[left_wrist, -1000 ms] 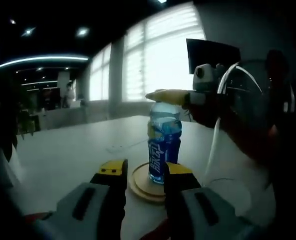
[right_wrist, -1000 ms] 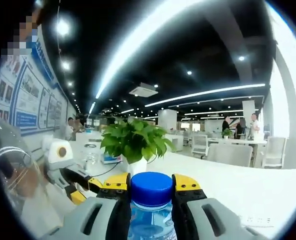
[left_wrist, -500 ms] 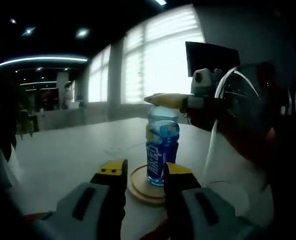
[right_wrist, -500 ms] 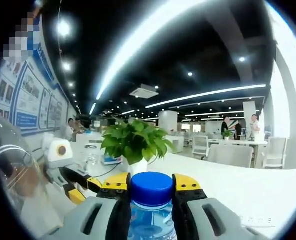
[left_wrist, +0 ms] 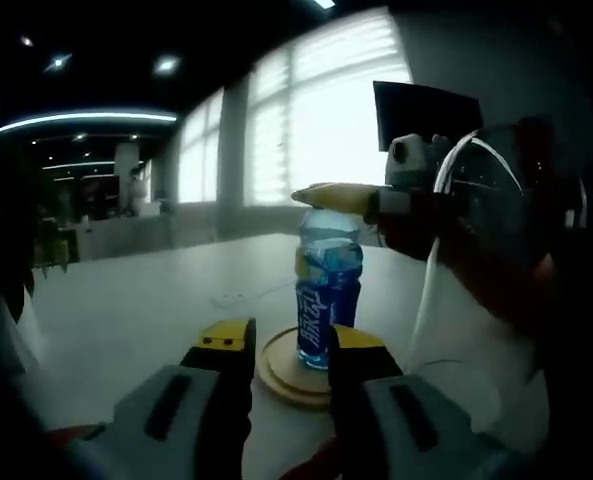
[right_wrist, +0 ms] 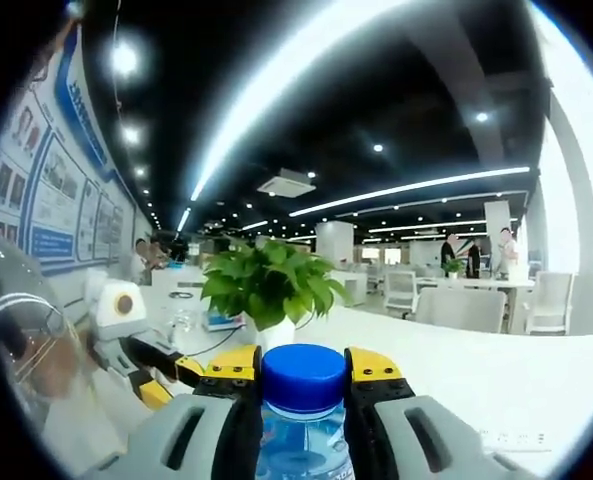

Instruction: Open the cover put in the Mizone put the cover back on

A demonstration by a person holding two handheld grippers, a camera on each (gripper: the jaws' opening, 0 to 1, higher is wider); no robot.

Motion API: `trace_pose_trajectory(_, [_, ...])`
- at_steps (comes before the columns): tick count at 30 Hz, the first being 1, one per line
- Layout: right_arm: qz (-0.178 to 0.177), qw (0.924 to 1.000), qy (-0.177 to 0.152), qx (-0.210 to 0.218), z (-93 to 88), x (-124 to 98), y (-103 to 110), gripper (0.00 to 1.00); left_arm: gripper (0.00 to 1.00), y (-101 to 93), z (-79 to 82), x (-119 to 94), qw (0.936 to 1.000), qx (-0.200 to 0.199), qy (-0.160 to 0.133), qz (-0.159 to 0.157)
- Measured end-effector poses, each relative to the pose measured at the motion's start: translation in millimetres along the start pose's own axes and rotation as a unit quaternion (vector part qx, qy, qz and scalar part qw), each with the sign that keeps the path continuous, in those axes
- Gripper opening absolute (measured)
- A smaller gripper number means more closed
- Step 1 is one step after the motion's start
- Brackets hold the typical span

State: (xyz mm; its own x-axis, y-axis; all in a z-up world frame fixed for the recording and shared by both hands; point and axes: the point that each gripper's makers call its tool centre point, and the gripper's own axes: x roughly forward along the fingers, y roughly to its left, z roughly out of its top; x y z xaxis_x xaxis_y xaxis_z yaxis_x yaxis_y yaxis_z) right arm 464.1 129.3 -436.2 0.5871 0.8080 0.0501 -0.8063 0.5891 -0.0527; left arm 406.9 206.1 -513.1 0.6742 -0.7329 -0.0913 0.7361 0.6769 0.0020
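The Mizone bottle [left_wrist: 327, 300] stands upright on a round wooden coaster [left_wrist: 288, 373], just ahead of my left jaws and nearer the right one. It is clear, holding blue drink, with a blue label bearing white lettering. Its blue cover [right_wrist: 303, 376] is on, sitting between my right jaws, whose yellow tips close against it on both sides

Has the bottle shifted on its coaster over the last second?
Cannot tell. The bottle stands on the coaster as before; it leaned slightly half a second ago, then returned. The right hand-held gripper stays clamped on its cap.
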Motion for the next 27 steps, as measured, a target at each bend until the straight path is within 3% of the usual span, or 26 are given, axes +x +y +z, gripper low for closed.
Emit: trace_pose_trajectory(27, [0.000,0.9999,-0.006,0.015,-1.0,-1.4,-2.5,0.24,0.22,2.3,-3.3,1.6,1.0000,-0.002,0.007,0.003])
